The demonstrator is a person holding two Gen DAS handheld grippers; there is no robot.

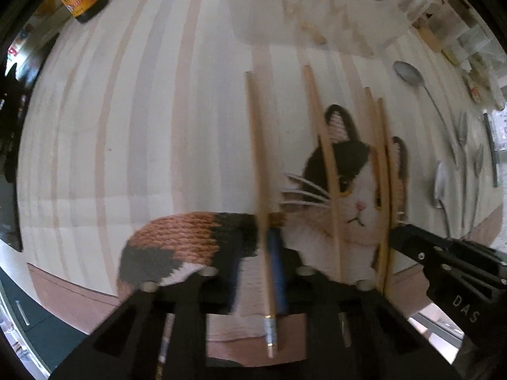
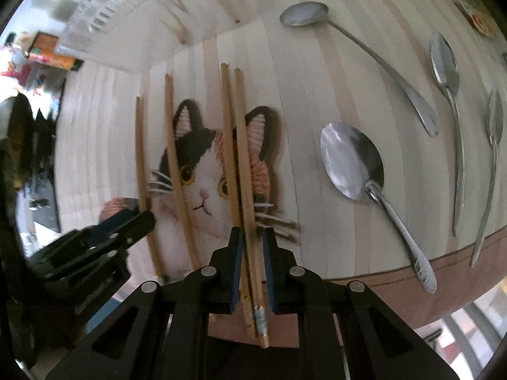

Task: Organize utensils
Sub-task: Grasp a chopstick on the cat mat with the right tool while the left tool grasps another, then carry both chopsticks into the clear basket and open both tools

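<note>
I had my right gripper (image 2: 252,266) straddling two chopsticks (image 2: 245,190), jaws apart (left gripper (image 1: 253,272) likewise); closing came next.

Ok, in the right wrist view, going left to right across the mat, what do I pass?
Left gripper → two single chopsticks → chopstick pair between the right gripper fingers → big spoon → long-handled spoon → two slim spoons at the right edge.
</note>
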